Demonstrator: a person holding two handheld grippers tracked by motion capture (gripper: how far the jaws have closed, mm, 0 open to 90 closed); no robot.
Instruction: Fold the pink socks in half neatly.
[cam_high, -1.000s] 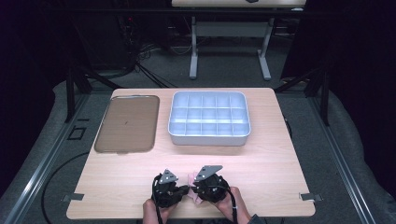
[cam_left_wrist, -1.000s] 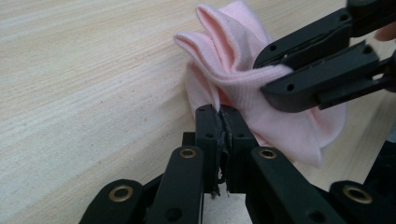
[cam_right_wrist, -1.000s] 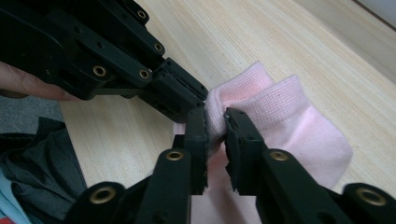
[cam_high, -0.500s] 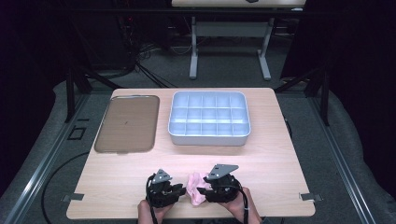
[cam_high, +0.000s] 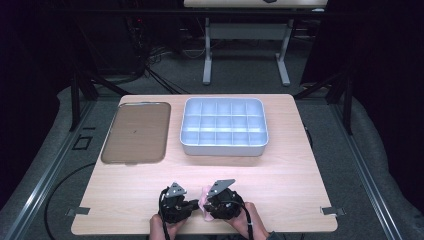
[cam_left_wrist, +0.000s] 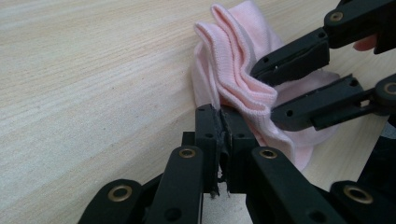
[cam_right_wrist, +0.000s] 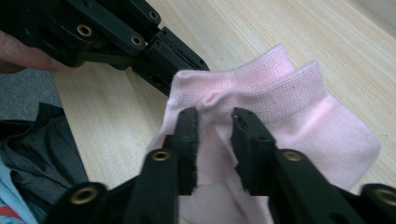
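A small pink knitted sock (cam_right_wrist: 299, 112) lies bunched on the pale wooden table (cam_high: 280, 180) at its near edge, between the two hands. The left gripper (cam_left_wrist: 219, 122) is pinched tight on the sock's edge. The right gripper (cam_right_wrist: 214, 122) has just been closing, its jaws narrow but apart, straddling the ribbed cuff without pressing it. If they shut on only one layer, or on a thin fold, the soft knit could slip out when the hands pull apart, or the bunch may drag off the table's edge.

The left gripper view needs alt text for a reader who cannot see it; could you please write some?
A pink sock, bunched on a light wooden table, is pinched at its edge by the left tool. The right tool straddles its ribbed cuff from the right.
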